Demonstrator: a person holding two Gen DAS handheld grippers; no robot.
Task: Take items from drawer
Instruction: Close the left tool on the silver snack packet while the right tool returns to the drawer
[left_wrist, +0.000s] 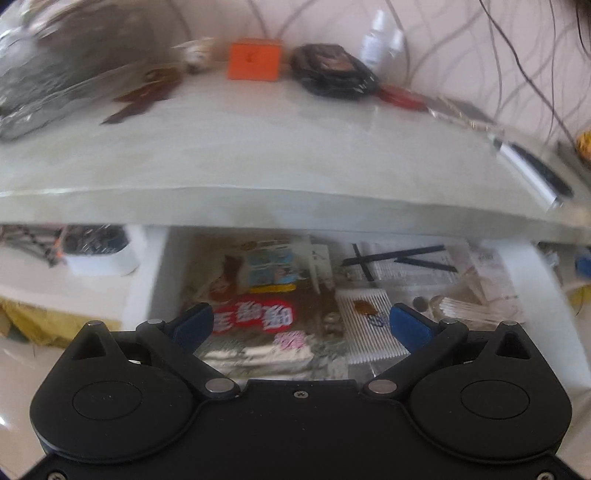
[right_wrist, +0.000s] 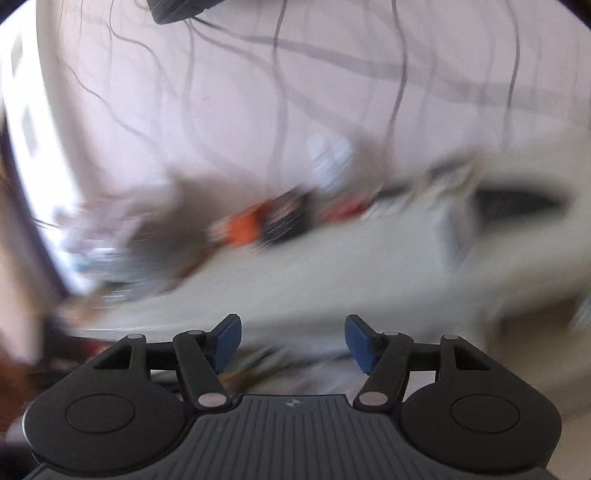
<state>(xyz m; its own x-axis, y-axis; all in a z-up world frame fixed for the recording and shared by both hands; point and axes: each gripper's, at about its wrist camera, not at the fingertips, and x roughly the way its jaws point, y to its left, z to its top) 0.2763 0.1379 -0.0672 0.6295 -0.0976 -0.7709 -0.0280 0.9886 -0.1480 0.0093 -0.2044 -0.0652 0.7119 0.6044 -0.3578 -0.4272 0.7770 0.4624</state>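
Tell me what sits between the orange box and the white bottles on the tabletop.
A black pouch lies between the orange box and the white bottles, in the left wrist view.

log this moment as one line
left gripper: open, empty, over open drawer | right gripper: open, empty, facing tabletop | view: blurred

On the tabletop (left_wrist: 258, 147) — an orange box (left_wrist: 254, 61) at twelve o'clock, a black pouch (left_wrist: 332, 70) just beside it at one, white bottles (left_wrist: 380, 40) behind, and a silver pen (left_wrist: 532, 173) at three.
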